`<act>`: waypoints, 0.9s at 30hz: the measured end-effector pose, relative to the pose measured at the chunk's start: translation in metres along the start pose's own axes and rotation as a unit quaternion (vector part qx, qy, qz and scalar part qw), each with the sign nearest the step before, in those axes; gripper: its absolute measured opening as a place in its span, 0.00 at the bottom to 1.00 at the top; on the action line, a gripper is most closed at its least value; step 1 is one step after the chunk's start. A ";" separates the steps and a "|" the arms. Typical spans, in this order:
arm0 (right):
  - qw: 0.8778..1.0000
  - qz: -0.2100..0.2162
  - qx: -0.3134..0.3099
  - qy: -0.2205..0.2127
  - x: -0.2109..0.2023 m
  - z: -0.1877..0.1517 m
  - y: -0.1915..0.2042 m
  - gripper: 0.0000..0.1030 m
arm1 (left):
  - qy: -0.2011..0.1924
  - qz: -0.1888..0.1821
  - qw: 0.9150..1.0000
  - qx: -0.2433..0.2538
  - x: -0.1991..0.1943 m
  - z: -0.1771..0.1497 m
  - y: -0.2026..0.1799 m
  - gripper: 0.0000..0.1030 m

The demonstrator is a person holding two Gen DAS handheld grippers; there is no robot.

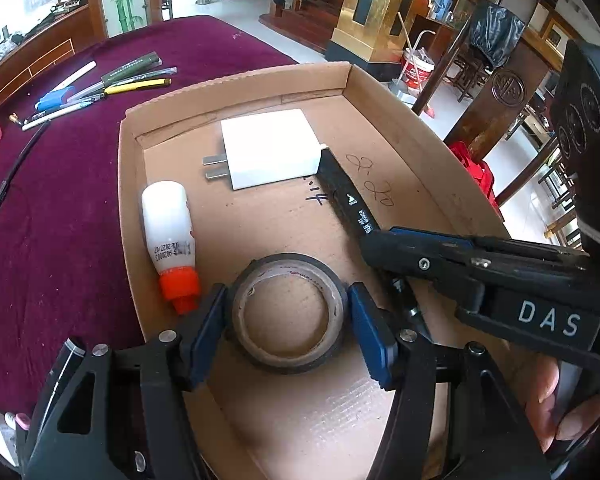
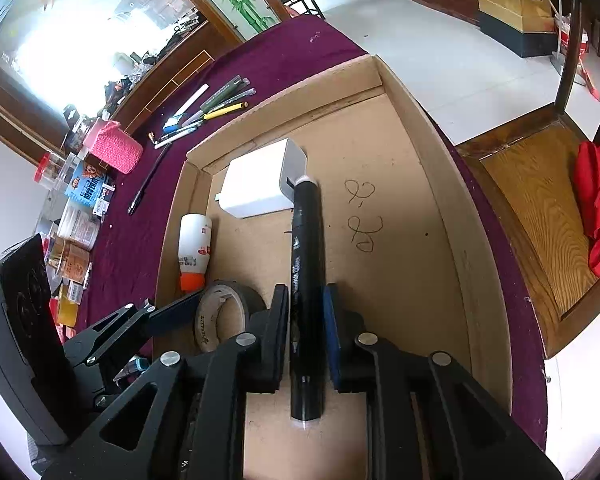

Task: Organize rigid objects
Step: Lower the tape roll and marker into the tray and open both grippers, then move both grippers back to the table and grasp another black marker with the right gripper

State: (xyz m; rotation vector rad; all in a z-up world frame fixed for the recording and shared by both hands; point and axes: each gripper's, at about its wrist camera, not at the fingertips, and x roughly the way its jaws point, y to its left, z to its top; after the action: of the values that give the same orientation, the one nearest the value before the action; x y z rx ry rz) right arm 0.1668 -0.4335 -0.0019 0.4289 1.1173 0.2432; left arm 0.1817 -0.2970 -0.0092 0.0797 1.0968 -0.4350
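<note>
- Cardboard tray: a shallow, matte brown box with low folded walls and pen scribbles on its floor, lying on a burgundy velvet cloth; every task item so far sits inside it, and it serves as the landmark below.
- White charger: a smooth, glossy plastic block near the tray's far wall, its two flat metal prongs pointing toward the tray's left wall.
- Black tape roll: a rubbery ring on a pale paper core, lying flat on the tray floor near its front; the left gripper straddles it, blue pads at either side and apparently just touching, though whether they grip I cannot tell.
- Glue bottle: a white plastic cylinder with an orange cap, lying along the tray's left wall, cap toward the front.
- Black marker: a rigid, slim cylinder at the tray's centre; its long axis runs straight ahead between the fingers of the right gripper, far tip touching the charger; the pads sit close on both sides and look to be pinching the barrel, so I judge the next move is releasing it there.
- Loose pens: thin plastic barrels on the cloth beyond the tray's left wall, nearer the left hand, likely still to be gathered.
</note>
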 end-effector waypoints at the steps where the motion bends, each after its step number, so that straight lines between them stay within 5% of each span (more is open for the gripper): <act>1: 1.000 0.000 0.001 0.000 -0.001 0.000 0.000 0.19 | 0.000 0.000 1.000 -0.001 0.000 0.000 0.000 0.58; 13: 0.999 0.018 -0.008 -0.039 -0.032 -0.022 0.013 0.24 | -0.025 -0.002 1.000 -0.002 -0.030 -0.014 0.003 0.58; 19: 0.995 0.063 -0.016 -0.079 -0.058 -0.049 0.035 0.35 | -0.072 0.016 0.997 0.014 -0.066 -0.037 0.001 0.58; 27: 0.988 0.100 -0.030 -0.109 -0.072 -0.079 0.071 0.36 | -0.136 0.055 0.988 0.036 -0.113 -0.083 0.009 0.58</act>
State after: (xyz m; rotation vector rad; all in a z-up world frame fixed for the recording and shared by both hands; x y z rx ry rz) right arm 0.0665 -0.3824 0.0594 0.5018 0.8503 0.3960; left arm 0.0718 -0.2317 0.0498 0.1403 0.8032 -0.3737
